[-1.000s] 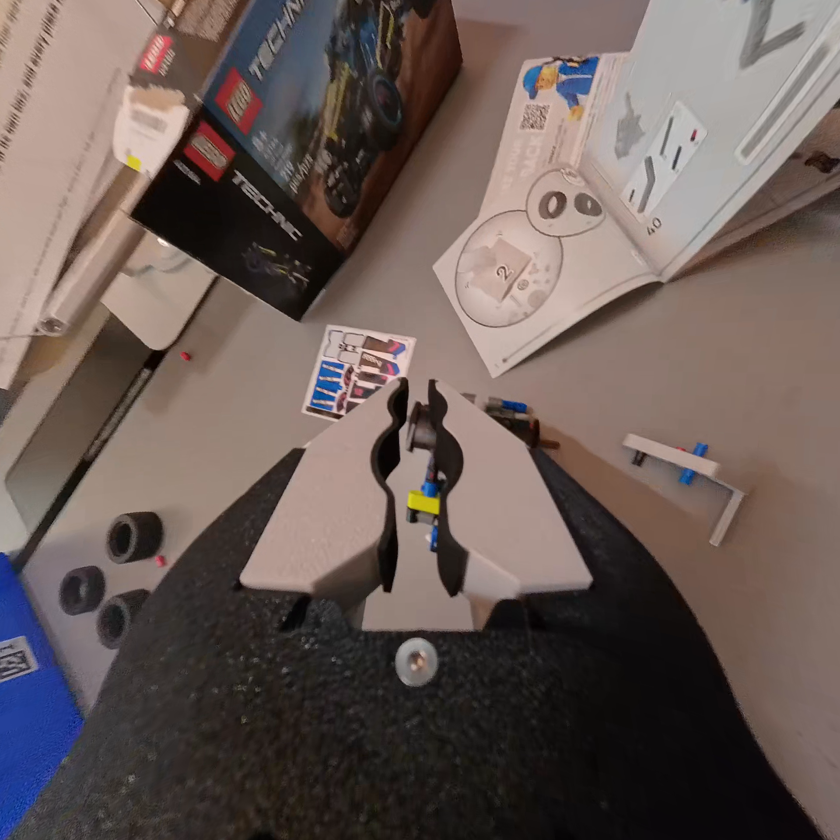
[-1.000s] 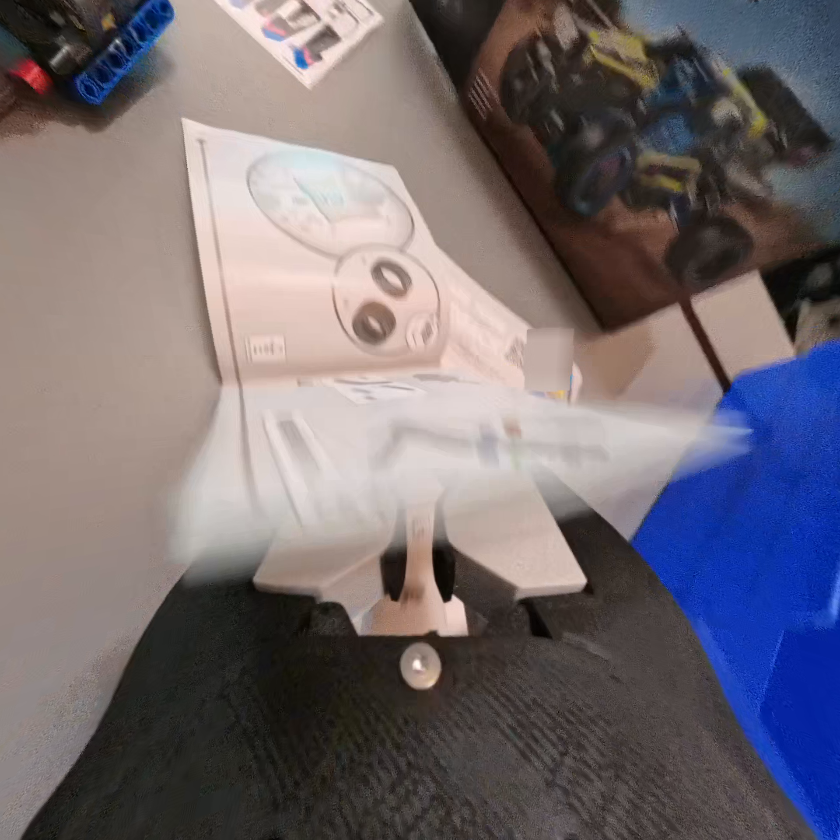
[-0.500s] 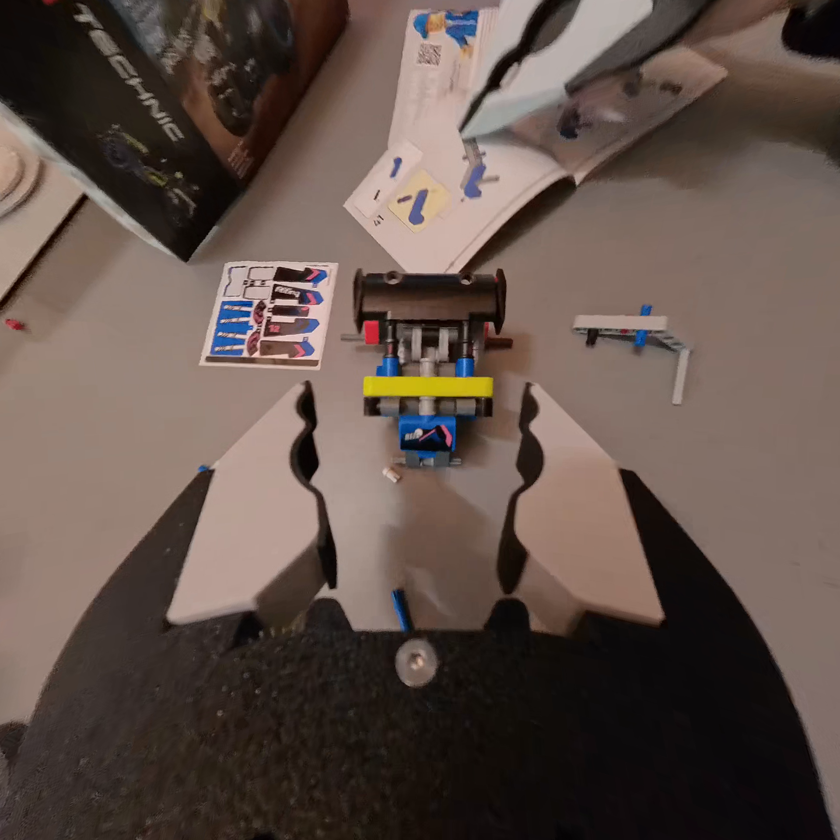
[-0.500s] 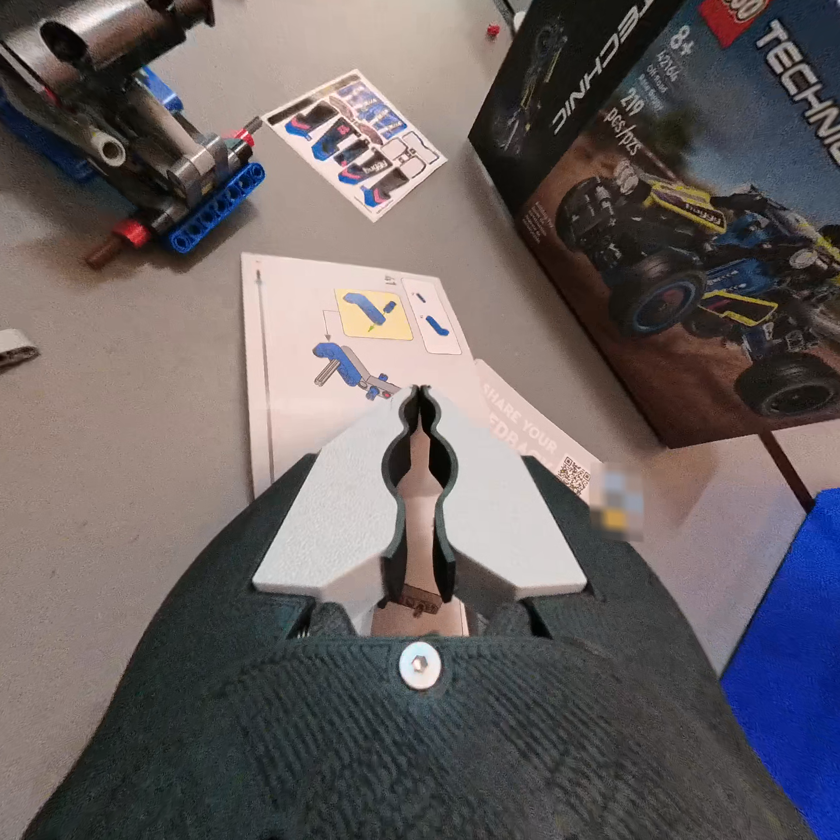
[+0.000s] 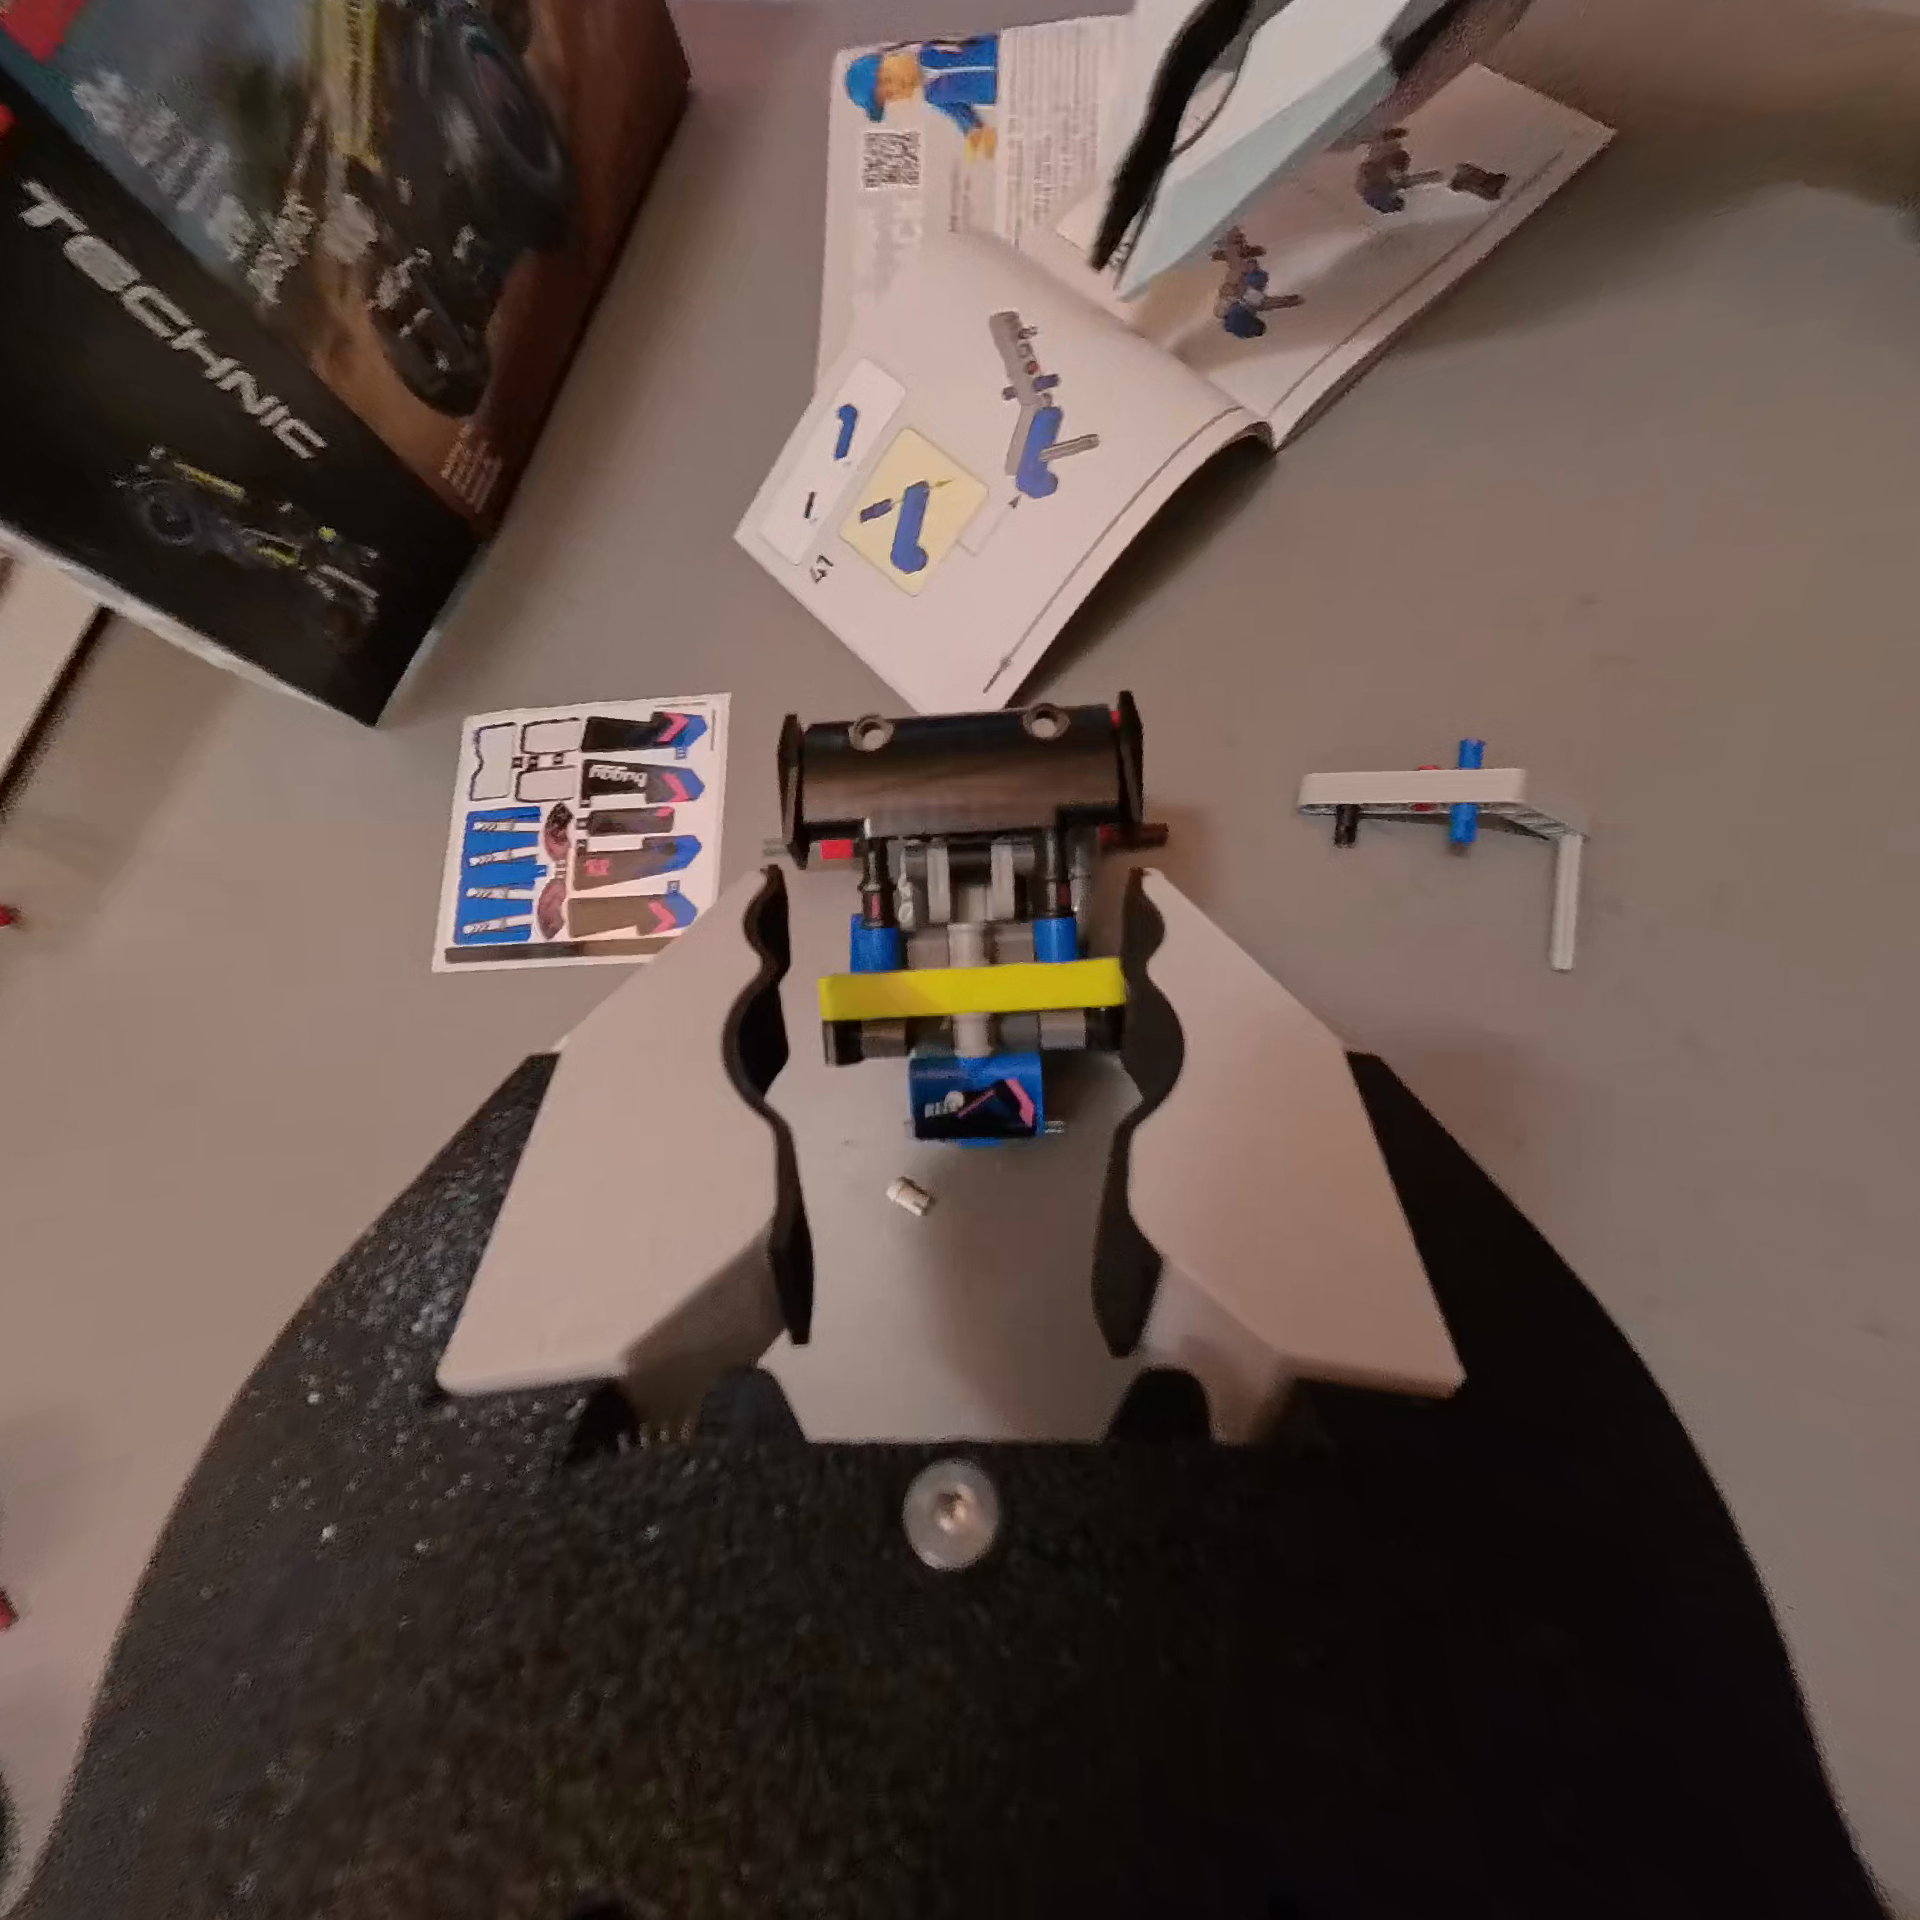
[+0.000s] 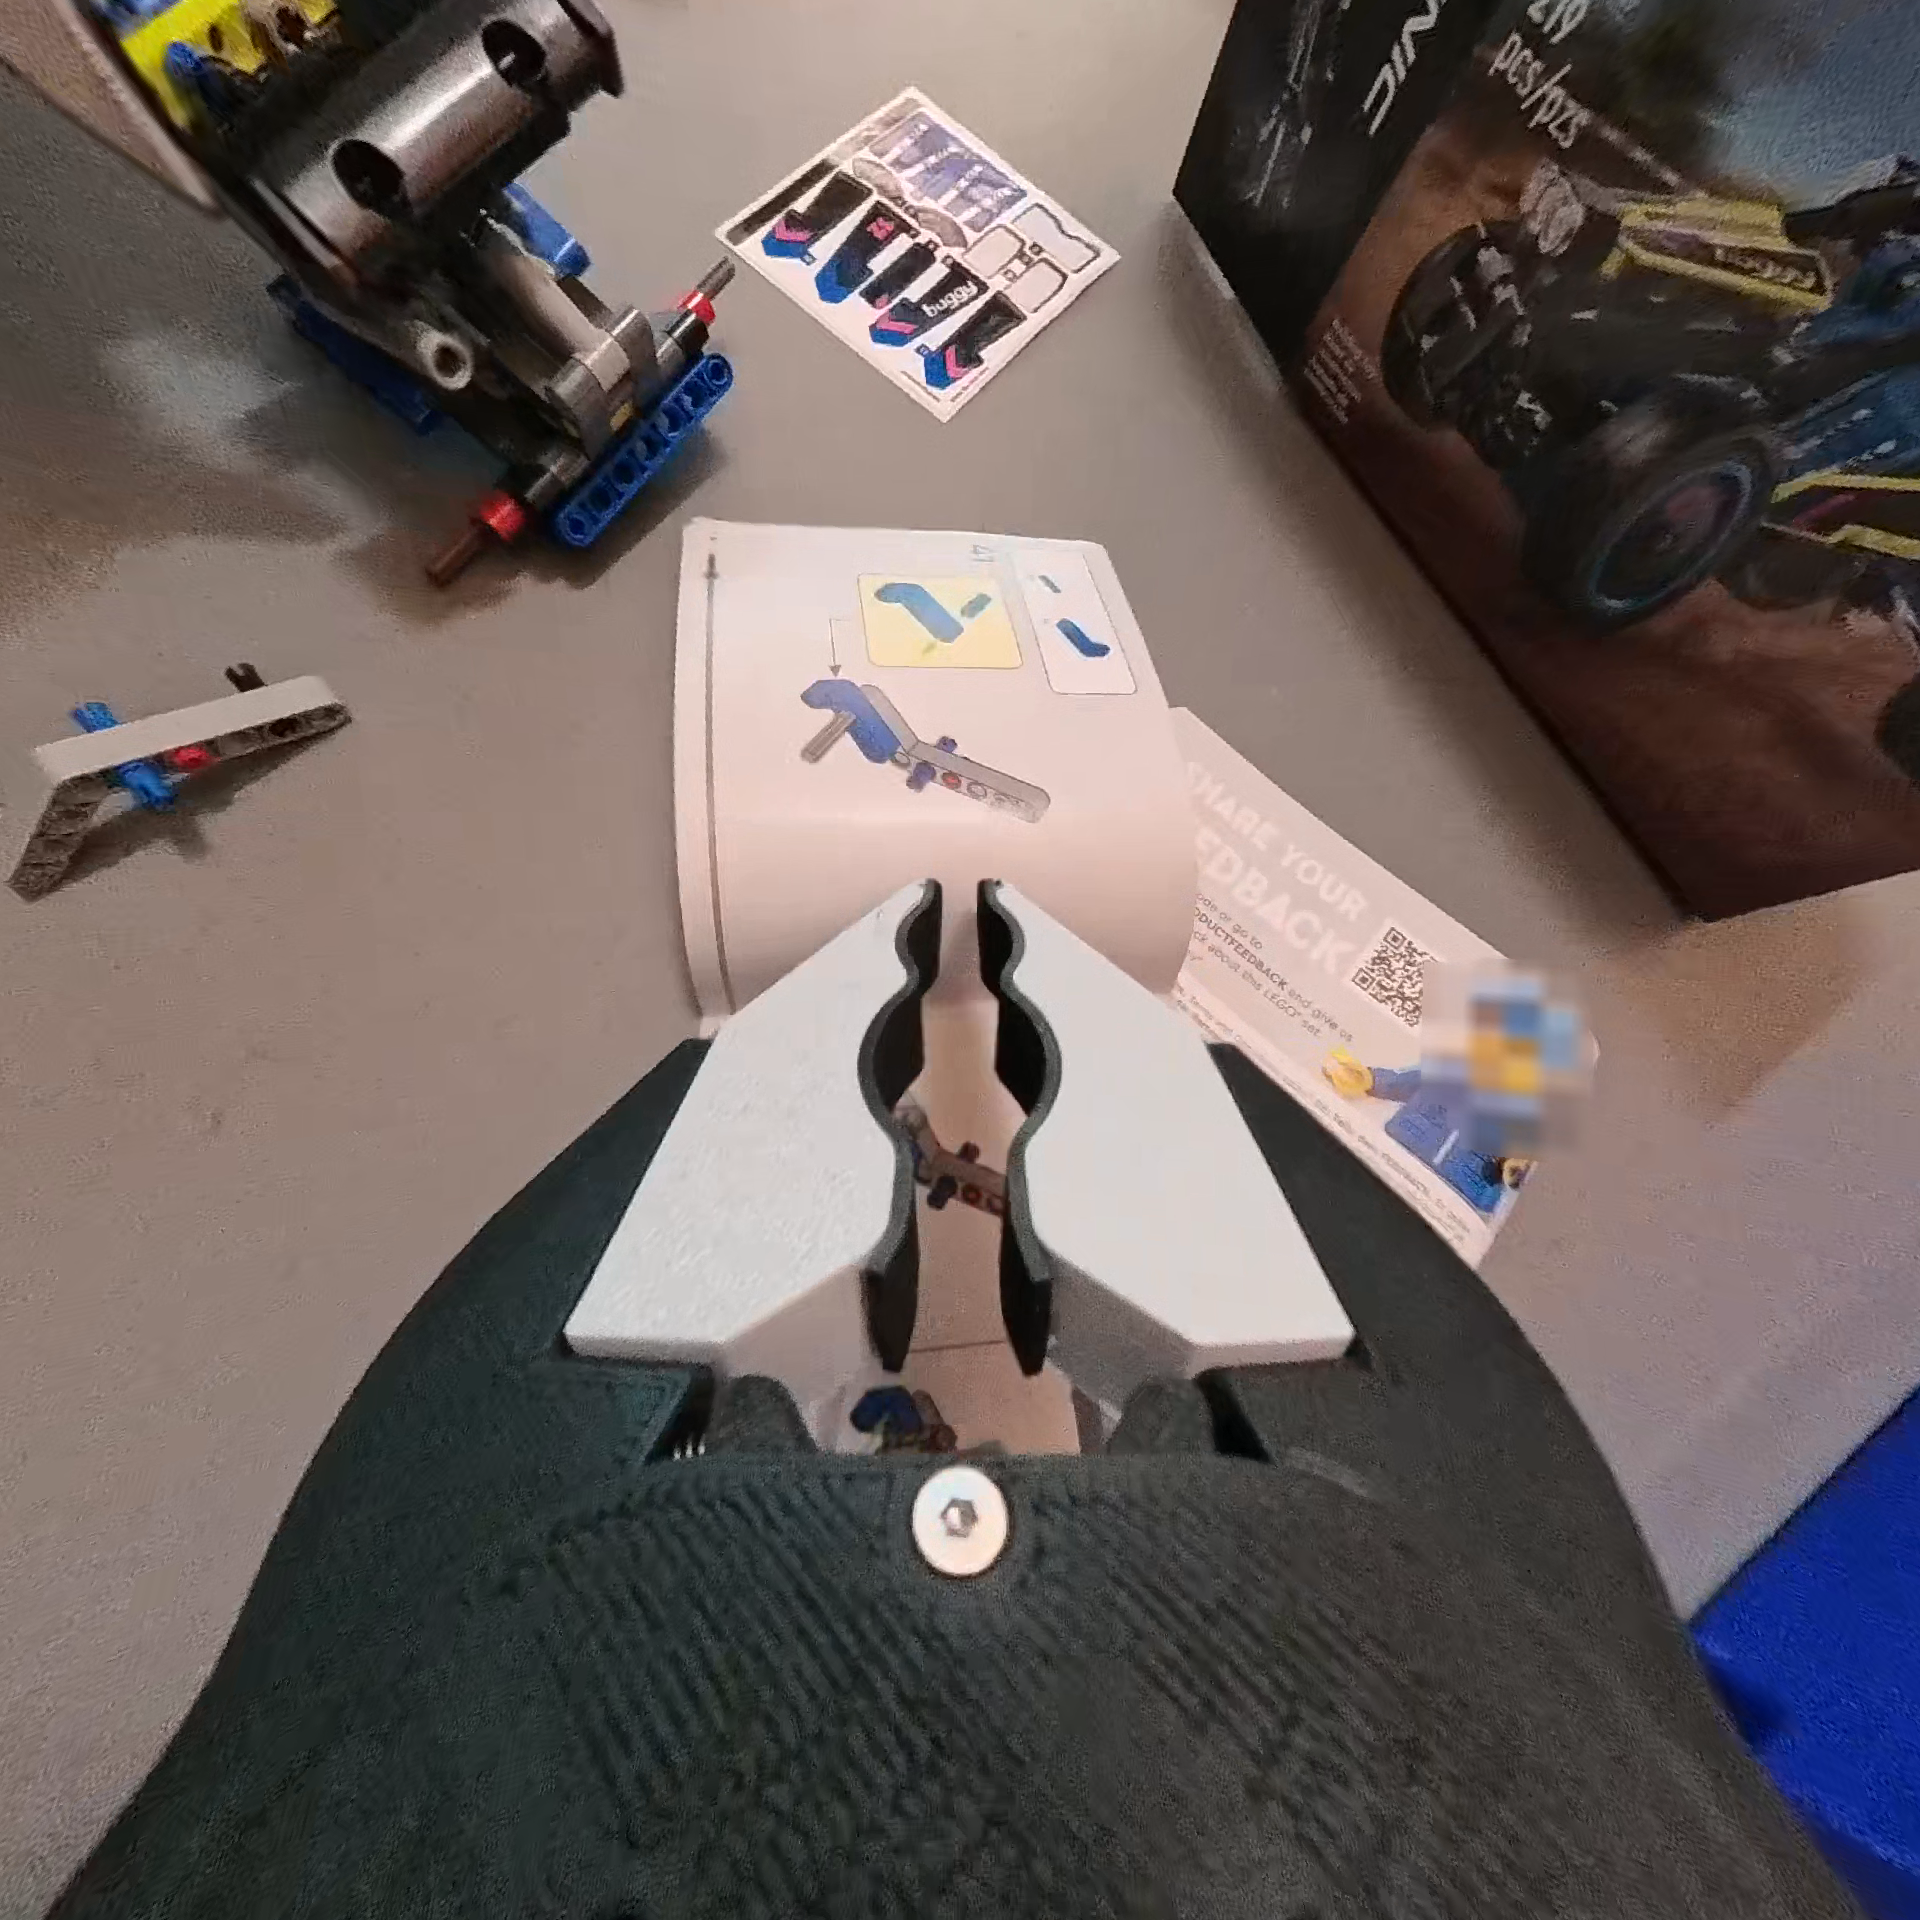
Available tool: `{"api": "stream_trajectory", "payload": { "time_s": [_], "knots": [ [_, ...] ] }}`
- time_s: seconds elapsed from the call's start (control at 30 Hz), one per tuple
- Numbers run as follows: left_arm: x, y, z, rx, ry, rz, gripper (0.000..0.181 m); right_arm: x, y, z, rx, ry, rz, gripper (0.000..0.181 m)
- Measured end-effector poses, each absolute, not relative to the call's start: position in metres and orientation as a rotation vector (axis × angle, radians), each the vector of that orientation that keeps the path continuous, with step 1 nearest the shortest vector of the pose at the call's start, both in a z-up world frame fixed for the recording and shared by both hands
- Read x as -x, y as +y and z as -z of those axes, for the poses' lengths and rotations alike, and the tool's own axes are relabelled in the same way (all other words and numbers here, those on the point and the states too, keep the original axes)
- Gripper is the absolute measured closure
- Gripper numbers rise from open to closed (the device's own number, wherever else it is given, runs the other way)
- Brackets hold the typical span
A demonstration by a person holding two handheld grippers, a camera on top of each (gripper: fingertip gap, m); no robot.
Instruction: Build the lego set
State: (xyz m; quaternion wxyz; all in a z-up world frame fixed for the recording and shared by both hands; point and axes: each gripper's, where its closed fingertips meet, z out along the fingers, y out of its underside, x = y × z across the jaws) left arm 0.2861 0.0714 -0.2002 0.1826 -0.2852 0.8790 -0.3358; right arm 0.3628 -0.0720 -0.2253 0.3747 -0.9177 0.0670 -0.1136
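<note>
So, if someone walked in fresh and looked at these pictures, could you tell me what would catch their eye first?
Probably the half-built lego model with its yellow beam, sitting on the grey table between the spread fingers of the left tool. Next, the open instruction booklet lying under the nearly closed right tool, and the dark set box standing beyond it to the right.

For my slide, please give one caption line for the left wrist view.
Open left gripper straddling the partly built Lego model on a grey table.
</note>
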Motion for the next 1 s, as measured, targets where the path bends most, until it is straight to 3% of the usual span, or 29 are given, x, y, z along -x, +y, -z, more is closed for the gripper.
{"api": "stream_trajectory", "payload": {
  "time_s": [0.03,0.17,0.3,0.43,0.57,0.77,1.0],
  "knots": [
    [-0.288,0.071,0.201,0.822,2.496,0.927,0.125,-0.361,-0.068,0.227,2.350,0.154,0.278,0.176],
    [-0.289,0.068,0.209,0.830,2.601,0.855,0.140,-0.364,-0.060,0.230,2.349,0.118,0.288,0.174],
    [-0.293,0.076,0.205,0.849,2.548,0.849,0.141,-0.365,-0.070,0.214,2.283,0.124,0.312,0.170],
    [-0.298,0.093,0.180,1.039,2.396,1.128,0.142,-0.370,-0.091,0.198,2.192,0.185,0.329,0.171],
    [-0.314,0.125,0.142,1.105,2.242,1.227,0.142,-0.375,-0.100,0.220,2.260,0.230,0.292,0.171],
    [-0.385,0.176,0.128,1.162,2.112,1.077,0.142,-0.384,-0.083,0.219,2.254,0.205,0.421,0.174],
    [-0.465,0.210,0.159,1.336,1.905,1.071,0.142,-0.383,-0.080,0.219,2.223,0.209,0.466,0.178]
  ]
}}
